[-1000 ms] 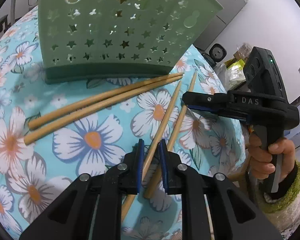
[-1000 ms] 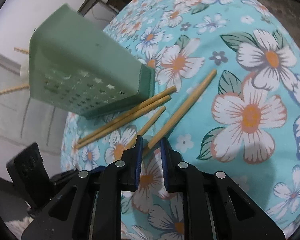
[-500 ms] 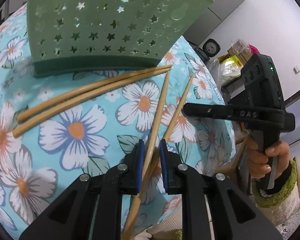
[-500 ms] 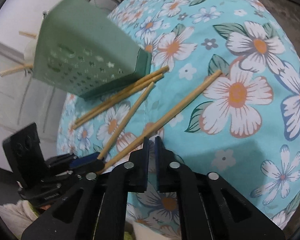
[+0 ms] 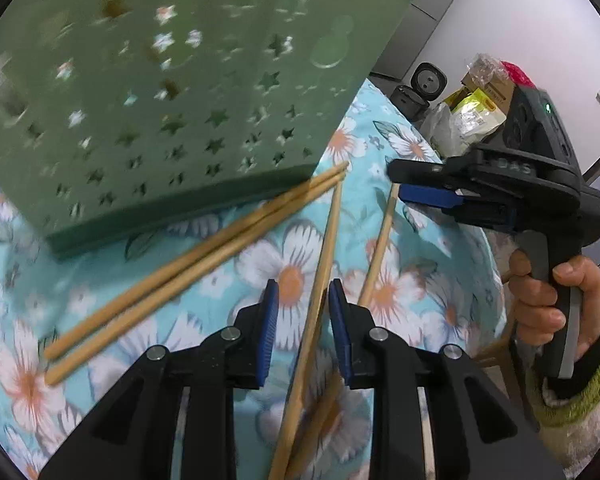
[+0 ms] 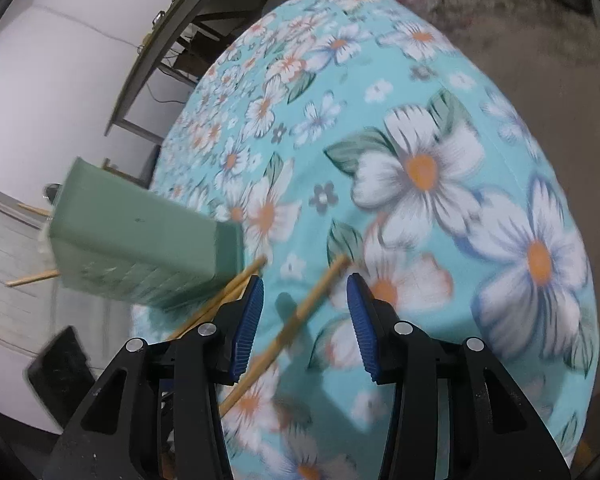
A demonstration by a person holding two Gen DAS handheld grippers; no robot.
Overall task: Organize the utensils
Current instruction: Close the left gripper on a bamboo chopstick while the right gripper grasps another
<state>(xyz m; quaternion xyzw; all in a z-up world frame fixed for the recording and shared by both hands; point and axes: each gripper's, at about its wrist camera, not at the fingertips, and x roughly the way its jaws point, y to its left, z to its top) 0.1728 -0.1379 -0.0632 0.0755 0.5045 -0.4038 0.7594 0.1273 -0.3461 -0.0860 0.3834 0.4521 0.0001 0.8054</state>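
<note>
Green star-perforated utensil holder (image 5: pixel 152 92): stood on floral tablecloth (image 6: pixel 440 128). Four wooden chopsticks (image 5: pixel 188 264): laid loose beside its base. Left gripper (image 5: pixel 303 304): jaws opening, one chopstick between, apparently unclamped. Right gripper (image 6: pixel 305 304): jaws opening, astride another chopstick (image 6: pixel 300 316).

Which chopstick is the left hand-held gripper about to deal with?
Find the green star-punched holder on the floral tablecloth. Four chopsticks lie before it. It is the chopstick between the opening pads of the left hand-held gripper, untouched, unlike the touching pair further left.
</note>
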